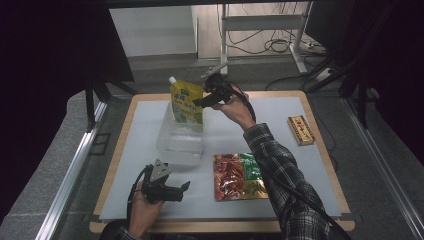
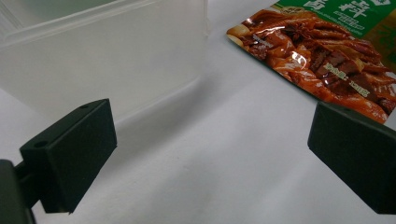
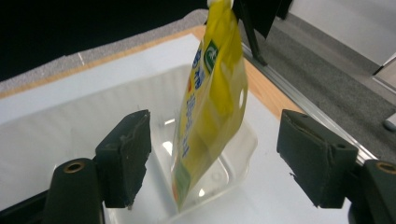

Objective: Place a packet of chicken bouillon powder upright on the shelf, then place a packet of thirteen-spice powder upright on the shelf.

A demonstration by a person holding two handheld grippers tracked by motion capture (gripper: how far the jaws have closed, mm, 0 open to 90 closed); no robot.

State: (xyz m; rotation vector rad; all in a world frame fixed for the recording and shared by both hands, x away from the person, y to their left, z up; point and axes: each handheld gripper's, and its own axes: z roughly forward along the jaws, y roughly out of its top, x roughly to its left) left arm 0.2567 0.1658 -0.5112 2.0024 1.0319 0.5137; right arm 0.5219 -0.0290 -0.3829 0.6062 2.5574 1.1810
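At the near left edge of the table [image 1: 310, 165], the left gripper [image 1: 186, 186] lies low in a hand, its jaws wide apart with nothing between them; in the left gripper view they frame bare white surface, with the tub wall ahead on one side and the red packet on the other. Just right of it, near the middle, lies one flat red packet [image 1: 239, 176] with a green corner, printed with a picture of food. Beyond the left gripper stands one clear plastic tub [image 1: 180, 140], open at the top. One yellow pouch [image 1: 187, 102] with a white cap stands upright in the tub's far end. The right gripper [image 1: 198, 102], held by a hand in a plaid sleeve [image 1: 280, 170], hangs at the pouch's right side. In the right gripper view its jaws stand well apart on either side of the pouch [image 3: 212, 112], neither pad pressing on it. At the far right lies one small box [image 1: 300, 129], red and gold, well apart from the rest.

The table has a white top with a wooden rim. Around it is grey floor, metal rails at both sides, and beyond it a white frame with cables on the floor.
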